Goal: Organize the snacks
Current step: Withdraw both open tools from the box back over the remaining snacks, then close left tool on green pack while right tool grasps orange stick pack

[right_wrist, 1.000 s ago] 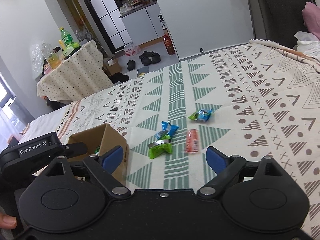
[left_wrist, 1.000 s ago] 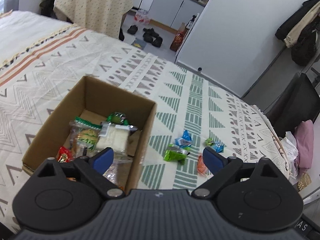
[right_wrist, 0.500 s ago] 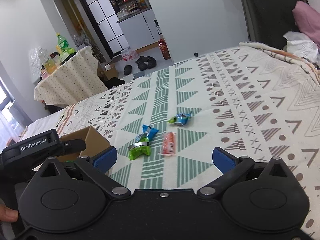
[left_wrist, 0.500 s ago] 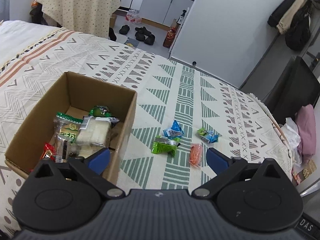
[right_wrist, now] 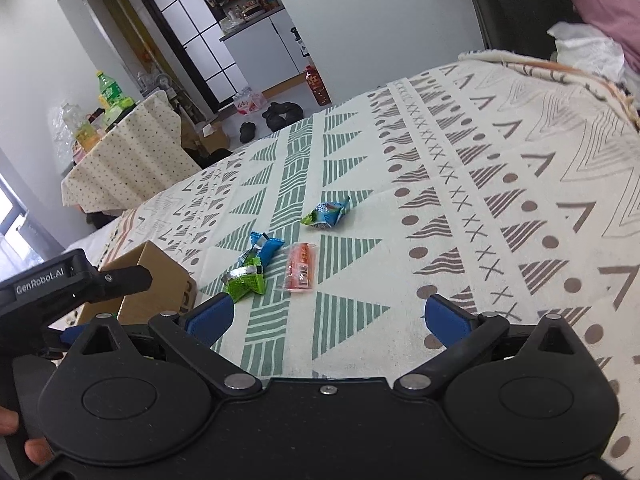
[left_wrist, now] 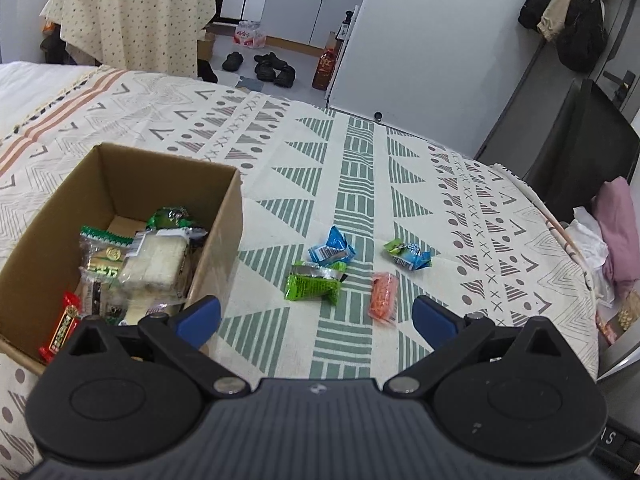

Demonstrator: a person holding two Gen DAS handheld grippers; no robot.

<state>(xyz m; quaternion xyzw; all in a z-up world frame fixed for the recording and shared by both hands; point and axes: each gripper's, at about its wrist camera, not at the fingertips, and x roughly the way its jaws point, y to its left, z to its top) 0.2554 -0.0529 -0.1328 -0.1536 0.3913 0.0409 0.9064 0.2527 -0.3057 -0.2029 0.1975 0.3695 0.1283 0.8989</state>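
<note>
At the far left, a cardboard box [left_wrist: 224, 216] sits open on the bed's patterned blanket [left_wrist: 460, 200], already holding several snacks: a red packet [left_wrist: 64, 326] at its near corner, a clear pack with a green header [left_wrist: 102, 256], a pale white cake pack [left_wrist: 156, 260] and a dark green packet [left_wrist: 172, 216] at the back. The left tongs [left_wrist: 316, 316] hang released over the blanket just right of the box, nothing between the blue pads. Right of the box four loose snacks lie close together: a bright green packet [left_wrist: 314, 284] touching a blue packet [left_wrist: 332, 248] behind it, then an orange packet [left_wrist: 384, 294], and a blue-and-green packet [left_wrist: 408, 256] set a little apart beyond it. The right tongs [right_wrist: 326, 314] stand spread wide and empty, near the orange packet [right_wrist: 300, 268], with the left tool's black body [right_wrist: 60, 284] crowding in from the left before the box [right_wrist: 160, 280]. Beyond the bed's far edge are a cloth-covered table [left_wrist: 132, 20], shoes [left_wrist: 264, 66] on the floor and a red bottle [left_wrist: 326, 68].
</note>
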